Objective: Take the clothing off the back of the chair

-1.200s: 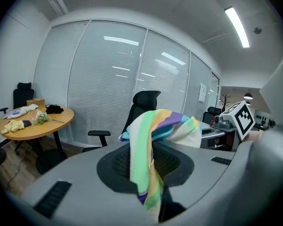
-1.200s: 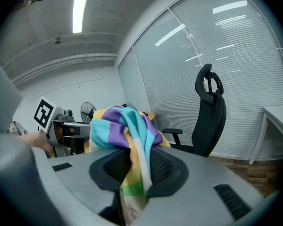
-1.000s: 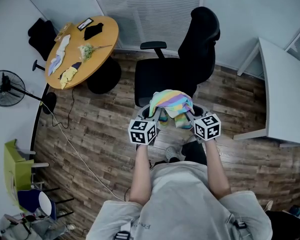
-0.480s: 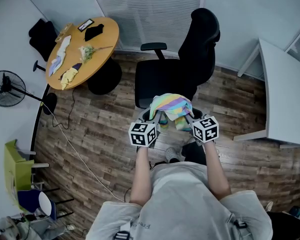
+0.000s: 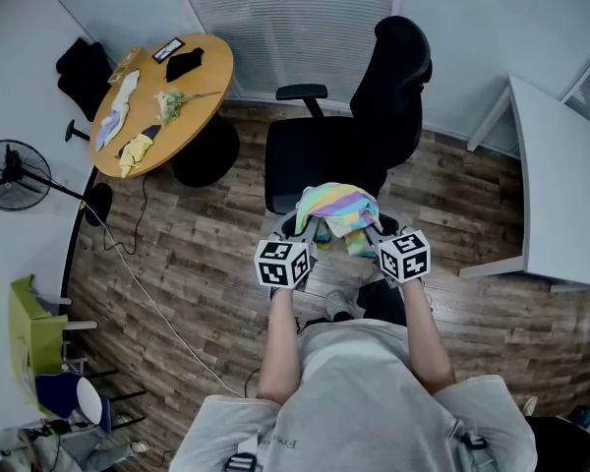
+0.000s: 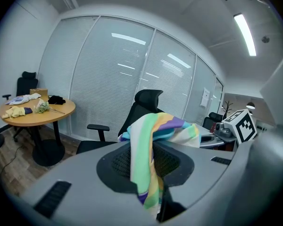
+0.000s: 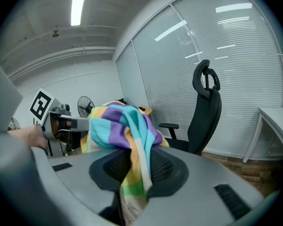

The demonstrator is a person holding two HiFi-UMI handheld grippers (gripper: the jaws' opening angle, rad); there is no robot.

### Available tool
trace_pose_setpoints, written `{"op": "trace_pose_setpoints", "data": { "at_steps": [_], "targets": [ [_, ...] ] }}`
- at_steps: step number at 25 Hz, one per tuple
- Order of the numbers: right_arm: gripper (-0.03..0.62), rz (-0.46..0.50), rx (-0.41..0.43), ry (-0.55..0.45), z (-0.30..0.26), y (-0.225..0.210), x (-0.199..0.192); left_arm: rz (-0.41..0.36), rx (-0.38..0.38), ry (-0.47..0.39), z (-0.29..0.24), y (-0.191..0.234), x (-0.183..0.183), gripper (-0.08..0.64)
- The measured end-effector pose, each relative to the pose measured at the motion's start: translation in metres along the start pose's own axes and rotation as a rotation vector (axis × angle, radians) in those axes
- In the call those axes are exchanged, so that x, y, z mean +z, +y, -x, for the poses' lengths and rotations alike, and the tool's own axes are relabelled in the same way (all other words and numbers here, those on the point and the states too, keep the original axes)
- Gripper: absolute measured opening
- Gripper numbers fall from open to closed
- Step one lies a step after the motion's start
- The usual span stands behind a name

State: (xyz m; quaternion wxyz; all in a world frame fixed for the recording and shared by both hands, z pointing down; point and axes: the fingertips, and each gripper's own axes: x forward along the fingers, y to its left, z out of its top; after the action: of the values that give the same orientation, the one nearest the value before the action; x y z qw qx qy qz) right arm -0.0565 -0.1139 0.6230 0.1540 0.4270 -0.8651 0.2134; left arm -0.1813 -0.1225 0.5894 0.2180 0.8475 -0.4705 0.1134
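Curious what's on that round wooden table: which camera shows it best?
The head view: it sees the round table whole, from above. The left gripper view shows it small and side-on; in the right gripper view the striped cloth hides most of it.

We are finding no text here that we can read. The left marker cube and the right marker cube are showing only black-and-white square patterns, no letters or numbers. The small print on the person's grey shirt is proving too tiny for us to make out, and so is the white notice on the glass wall.
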Motion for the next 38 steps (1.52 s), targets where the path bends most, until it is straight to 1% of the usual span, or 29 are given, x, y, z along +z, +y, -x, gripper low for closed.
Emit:
{"op": "trace_pose_setpoints", "data": {
  "at_steps": [7, 14, 24, 38],
  "targets": [
    [0.103, -0.014, -0.010, 0.001, 0.004, 0.000, -0.002, 0.007, -0.005, -0.002, -0.001, -0.004, 0.001, 0.095],
    [0.104, -0.019, -0.025, -0.008, 0.011, -0.006, 0.001, -0.011, -0.022, -0.001, -0.006, -0.011, 0.006, 0.095],
    [0.097, -0.038, -0.059, -0.075, 0.014, -0.006, 0.015, -0.034, -0.037, -0.028, -0.003, -0.016, 0.020, 0.095],
    [0.097, -0.023, -0.053, -0.102, 0.016, 0.004, 0.021, -0.032, -0.048, -0.049, 0.005, -0.016, 0.027, 0.095]
  ]
}}
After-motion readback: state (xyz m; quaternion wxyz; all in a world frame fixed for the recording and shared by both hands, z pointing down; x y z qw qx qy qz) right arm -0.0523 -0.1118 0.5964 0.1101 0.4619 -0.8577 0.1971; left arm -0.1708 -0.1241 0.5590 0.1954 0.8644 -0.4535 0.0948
